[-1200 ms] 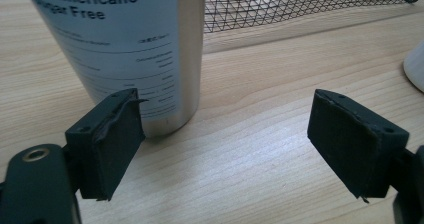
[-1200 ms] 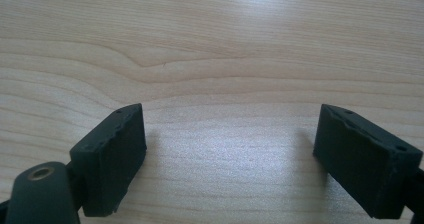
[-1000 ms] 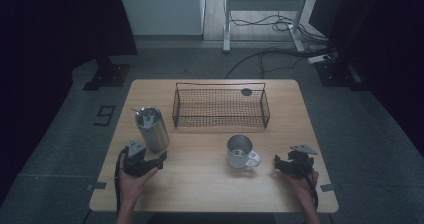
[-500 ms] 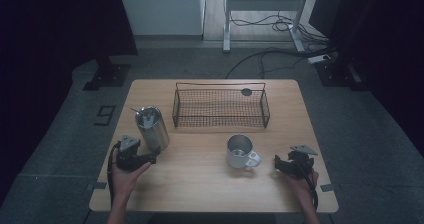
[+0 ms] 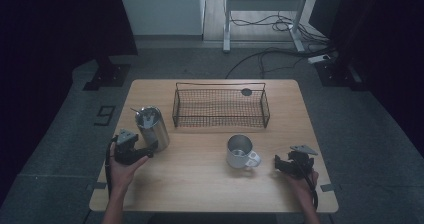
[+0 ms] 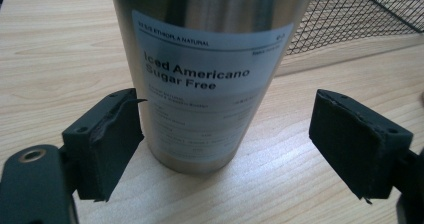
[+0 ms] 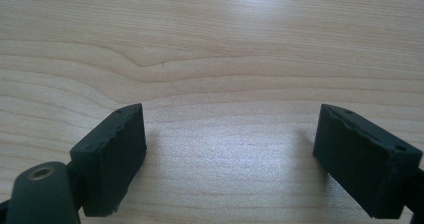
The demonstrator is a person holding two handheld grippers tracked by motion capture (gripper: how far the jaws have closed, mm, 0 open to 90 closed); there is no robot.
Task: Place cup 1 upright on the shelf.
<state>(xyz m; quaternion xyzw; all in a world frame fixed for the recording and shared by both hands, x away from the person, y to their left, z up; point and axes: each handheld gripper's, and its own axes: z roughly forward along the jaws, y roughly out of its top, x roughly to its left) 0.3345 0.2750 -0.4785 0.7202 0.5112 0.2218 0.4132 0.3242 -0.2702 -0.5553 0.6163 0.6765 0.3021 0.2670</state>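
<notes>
1 steel tumbler [image 6: 210, 69] labelled "Iced Americano Sugar Free", between left tool [image 6: 227, 144] jaws

The steel tumbler's [image 6: 210, 59] label [image 6: 207, 89] reads "Iced Americano Sugar Free"; floor shows "9" [image 5: 104, 115].

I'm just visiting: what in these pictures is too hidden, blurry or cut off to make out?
- Steel tumbler, left gripper view: top cut off by the frame edge; the label's small print is blurred.
- What sticks out of the tumbler's mouth, high view: too small to identify.
- Mug, high view: inside too dim to tell whether it holds anything.
- Dark round spot behind the wire basket: too small to name.
</notes>
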